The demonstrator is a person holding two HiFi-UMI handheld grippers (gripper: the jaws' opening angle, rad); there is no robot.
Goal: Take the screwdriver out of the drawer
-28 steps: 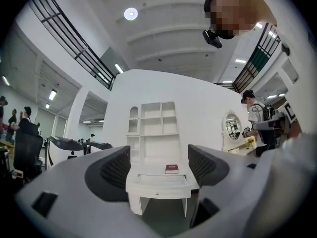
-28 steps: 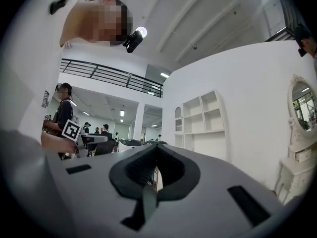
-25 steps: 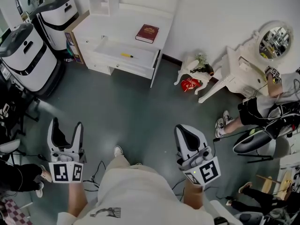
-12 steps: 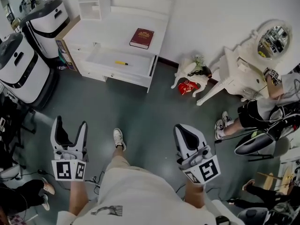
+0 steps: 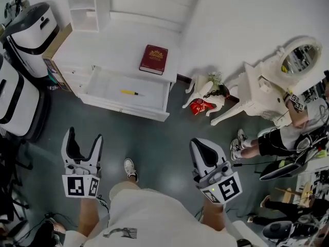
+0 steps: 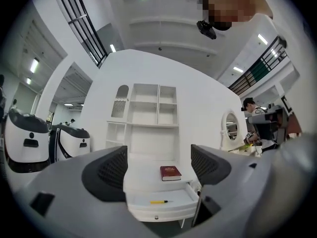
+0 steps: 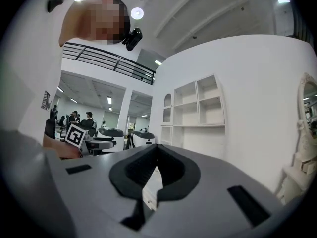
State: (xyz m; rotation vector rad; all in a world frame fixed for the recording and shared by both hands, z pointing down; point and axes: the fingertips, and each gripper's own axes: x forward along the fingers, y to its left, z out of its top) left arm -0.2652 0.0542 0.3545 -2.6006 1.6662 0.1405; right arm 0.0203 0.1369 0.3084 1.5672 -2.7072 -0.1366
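Observation:
A yellow-handled screwdriver [image 5: 128, 92] lies in the open drawer [image 5: 105, 101] of a white desk [image 5: 113, 45], a few steps ahead of me. In the left gripper view the screwdriver [image 6: 159, 202] shows in the drawer [image 6: 157, 213] between the jaws but far beyond them. A red book [image 5: 154, 59] rests on the desktop. My left gripper [image 5: 83, 136] is open and holds nothing. My right gripper [image 5: 201, 149] is shut and empty, its pads [image 7: 148, 170] pressed together.
White robot units [image 5: 25, 24] stand left of the desk. A white stool with a red bag [image 5: 200, 106] sits right of it, then a vanity with a round mirror [image 5: 300, 58] and a seated person [image 5: 277, 138]. My shoe [image 5: 131, 169] is on grey floor.
I have walked toward the desk, so desk and drawer sit lower and larger in the head view. Both grippers keep their poses and states.

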